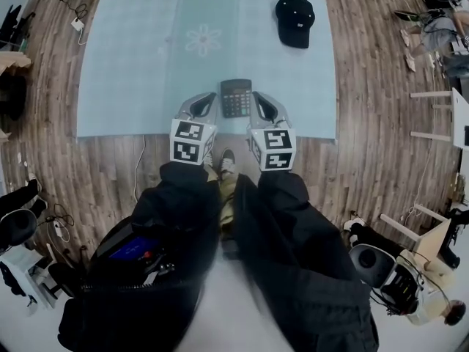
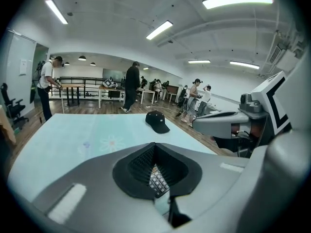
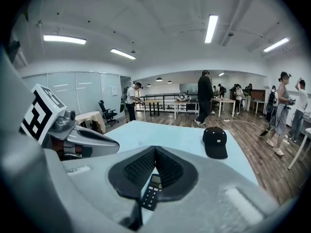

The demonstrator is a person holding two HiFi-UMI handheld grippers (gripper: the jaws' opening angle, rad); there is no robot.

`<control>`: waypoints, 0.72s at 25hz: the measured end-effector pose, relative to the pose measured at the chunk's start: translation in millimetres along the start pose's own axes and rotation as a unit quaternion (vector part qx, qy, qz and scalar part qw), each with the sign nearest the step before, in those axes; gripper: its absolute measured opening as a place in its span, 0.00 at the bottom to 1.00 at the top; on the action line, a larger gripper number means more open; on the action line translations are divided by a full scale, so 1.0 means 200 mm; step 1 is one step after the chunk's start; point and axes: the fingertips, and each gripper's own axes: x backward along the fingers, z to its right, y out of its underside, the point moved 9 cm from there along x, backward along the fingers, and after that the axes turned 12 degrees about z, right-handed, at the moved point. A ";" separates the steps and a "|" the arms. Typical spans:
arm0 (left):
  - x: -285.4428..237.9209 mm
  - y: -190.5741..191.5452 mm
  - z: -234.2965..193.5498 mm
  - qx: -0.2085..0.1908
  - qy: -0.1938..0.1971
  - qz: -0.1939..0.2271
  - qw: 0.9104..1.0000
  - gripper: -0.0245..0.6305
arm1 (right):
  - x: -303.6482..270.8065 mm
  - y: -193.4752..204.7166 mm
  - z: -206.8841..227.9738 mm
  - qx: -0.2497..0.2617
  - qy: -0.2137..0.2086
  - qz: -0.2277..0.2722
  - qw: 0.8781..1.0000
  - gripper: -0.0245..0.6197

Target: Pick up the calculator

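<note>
Head view, from the left: a pale blue mat (image 1: 124,64) with faint flower prints lies on the wooden floor (image 1: 366,152). At the mat's near edge the left gripper (image 1: 207,100) reaches in over it, with its marker cube (image 1: 192,141) toward the person's dark sleeve (image 1: 183,189). The left gripper view shows its two jaws pressed together at the tips with nothing held. The calculator (image 2: 158,182) only shows through the hollow behind the tips, lying on the mat beyond.

From above, the calculator lies flat, with its display end away from the person. It sits between the two grippers and close to both. Whether either tip touches it is hard to tell from this height. The right gripper (image 1: 261,101) stands on the calculator's other side, its jaws likewise closed tip to tip and empty. Farther right, and well beyond the calculator, a black cap (image 1: 295,20) rests on the mat.
</note>
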 end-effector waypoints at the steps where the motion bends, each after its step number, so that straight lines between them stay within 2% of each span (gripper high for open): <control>1: -0.02 0.03 -0.02 0.004 0.002 -0.009 1.000 0.04 | -0.02 0.03 0.00 -0.003 0.002 -0.009 1.000 0.04; 12: -0.32 0.28 -0.19 0.040 0.003 -0.086 0.996 0.04 | -0.29 0.29 0.11 -0.033 -0.005 -0.098 0.995 0.04; 18: -0.44 0.38 -0.25 0.049 0.007 -0.106 0.993 0.04 | -0.41 0.40 0.12 -0.042 -0.008 -0.133 0.990 0.04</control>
